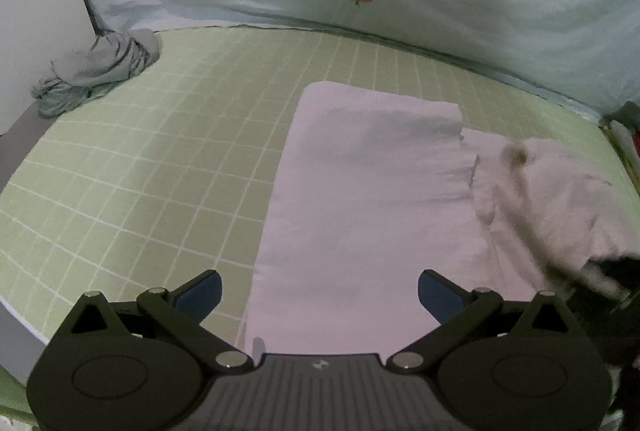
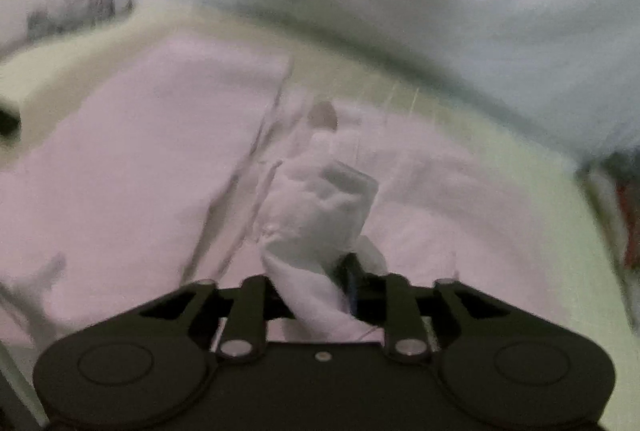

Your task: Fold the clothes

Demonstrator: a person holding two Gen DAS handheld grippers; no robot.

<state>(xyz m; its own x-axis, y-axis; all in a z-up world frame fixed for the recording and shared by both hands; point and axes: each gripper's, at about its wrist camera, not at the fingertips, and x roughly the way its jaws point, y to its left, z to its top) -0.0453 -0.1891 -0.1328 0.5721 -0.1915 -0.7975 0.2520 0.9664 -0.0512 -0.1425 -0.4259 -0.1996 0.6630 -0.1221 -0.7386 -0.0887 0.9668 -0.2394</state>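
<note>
Now the right tool point(image 2: 320, 271) pinches a bunch of the pink cloth point(image 1: 360, 191) on the bed point(image 1: 140, 151); the left tool point(image 1: 319, 295) is spread. Pulling hard could mess the flat fold.

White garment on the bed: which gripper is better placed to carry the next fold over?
Right. The right gripper already has its jaws shut on a bunch of the white garment, while the left gripper hovers open and empty at the near edge.
</note>
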